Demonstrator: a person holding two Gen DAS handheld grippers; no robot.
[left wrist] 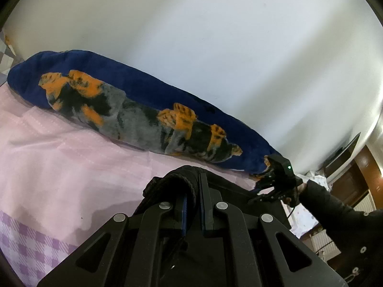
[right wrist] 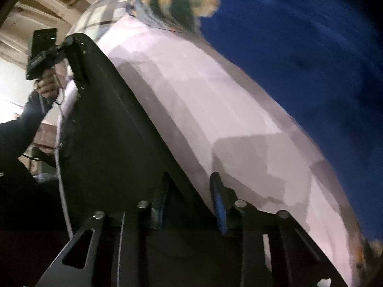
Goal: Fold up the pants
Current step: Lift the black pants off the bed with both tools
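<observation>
The black pants (left wrist: 177,181) are bunched between the fingers of my left gripper (left wrist: 194,191), which is shut on them above the pink bed sheet (left wrist: 59,162). From there the cloth runs right to my right gripper (left wrist: 261,191), held by a hand in a dark sleeve. In the right wrist view the pants (right wrist: 115,131) hang as a taut dark panel from the left gripper (right wrist: 71,45) down to my right gripper (right wrist: 189,177). The cloth's edge lies between the right fingers. A sliver of sheet shows between the cloth and the right pad (right wrist: 219,205), so that gripper is open.
A rolled blue blanket (left wrist: 143,110) with an orange and grey animal print lies along the white wall (left wrist: 215,47) at the back of the bed, close behind the right gripper (right wrist: 299,59). A purple checked sheet (left wrist: 28,246) covers the near left. Furniture (left wrist: 347,157) stands beyond the bed's right end.
</observation>
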